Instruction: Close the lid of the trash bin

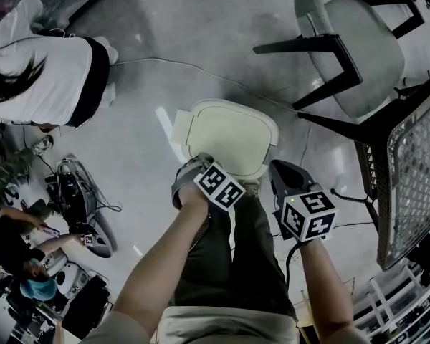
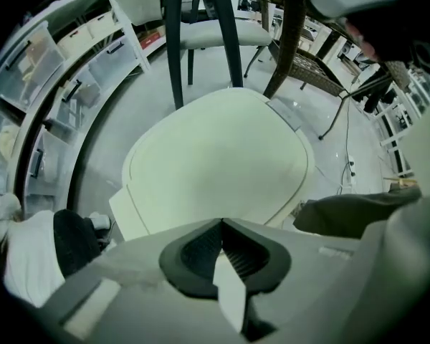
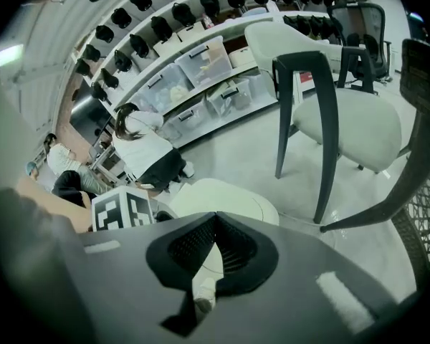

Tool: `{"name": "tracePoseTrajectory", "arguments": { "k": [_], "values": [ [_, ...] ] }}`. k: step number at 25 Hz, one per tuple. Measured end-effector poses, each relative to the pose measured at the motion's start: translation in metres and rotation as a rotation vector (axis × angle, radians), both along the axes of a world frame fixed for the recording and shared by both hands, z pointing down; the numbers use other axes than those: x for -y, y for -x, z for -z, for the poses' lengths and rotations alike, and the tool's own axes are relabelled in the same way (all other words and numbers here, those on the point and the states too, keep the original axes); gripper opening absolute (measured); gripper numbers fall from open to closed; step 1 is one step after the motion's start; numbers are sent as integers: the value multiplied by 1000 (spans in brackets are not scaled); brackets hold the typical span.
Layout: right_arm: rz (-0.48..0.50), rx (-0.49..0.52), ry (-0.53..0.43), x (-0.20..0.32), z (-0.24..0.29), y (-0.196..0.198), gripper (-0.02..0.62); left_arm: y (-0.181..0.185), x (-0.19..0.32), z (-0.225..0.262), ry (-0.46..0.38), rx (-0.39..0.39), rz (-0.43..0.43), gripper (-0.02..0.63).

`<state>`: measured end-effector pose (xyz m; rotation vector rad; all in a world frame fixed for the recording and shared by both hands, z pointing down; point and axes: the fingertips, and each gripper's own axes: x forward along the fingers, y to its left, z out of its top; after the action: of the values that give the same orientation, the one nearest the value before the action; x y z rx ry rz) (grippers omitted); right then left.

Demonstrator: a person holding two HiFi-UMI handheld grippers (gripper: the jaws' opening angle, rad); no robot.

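Observation:
The cream trash bin [image 1: 228,136] stands on the grey floor just ahead of my legs, its lid [image 2: 215,160] lying flat down over the top. My left gripper [image 1: 189,170] hovers at the lid's near left edge with its jaws shut on nothing; I cannot tell whether it touches the lid. In the left gripper view the closed tips of the left gripper [image 2: 221,224] point across the lid. My right gripper [image 1: 282,170] hangs to the right of the bin, also shut and empty. In the right gripper view the lid [image 3: 226,198] shows beyond the right gripper [image 3: 215,217].
A pale chair with dark legs [image 1: 358,49] stands beyond the bin on the right, and a woven mesh seat [image 1: 412,170] sits close at the right. A person in a white top [image 1: 50,70] crouches at far left. Cables and gear [image 1: 75,192] lie at left. Shelves with storage boxes [image 3: 201,63] line the wall.

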<state>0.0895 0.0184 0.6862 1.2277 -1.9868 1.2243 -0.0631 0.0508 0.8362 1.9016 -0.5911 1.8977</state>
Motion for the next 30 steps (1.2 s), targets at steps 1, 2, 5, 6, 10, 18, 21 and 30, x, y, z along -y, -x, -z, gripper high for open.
{"name": "tracePoseTrajectory", "arguments": {
  "k": [1,2,5,6,10,18,21,30],
  "values": [
    [-4,4,19,-3,-7,0,3,0,-1,0,7,-15,19,3],
    [-12,10,37,-6,-13,0,3,0,-2,-1,19,-38,51,3],
    [-45,26,61,-6,-18,0,3,1,-3,0,59,-111,147,5],
    [-50,28,60,-4,-16,0,3,2,-4,0,69,-129,170,3],
    [-32,23,38,3,6,1,3,18,-7,13,80,-150,202,3],
    [-6,5,-43,23,102,1,3,58,12,118,3,-217,311,3],
    [9,8,-93,28,148,5,3,64,32,176,-73,-267,339,3],
    [14,80,-311,40,335,18,3,53,62,367,-261,-457,369,3]
  ]
}}
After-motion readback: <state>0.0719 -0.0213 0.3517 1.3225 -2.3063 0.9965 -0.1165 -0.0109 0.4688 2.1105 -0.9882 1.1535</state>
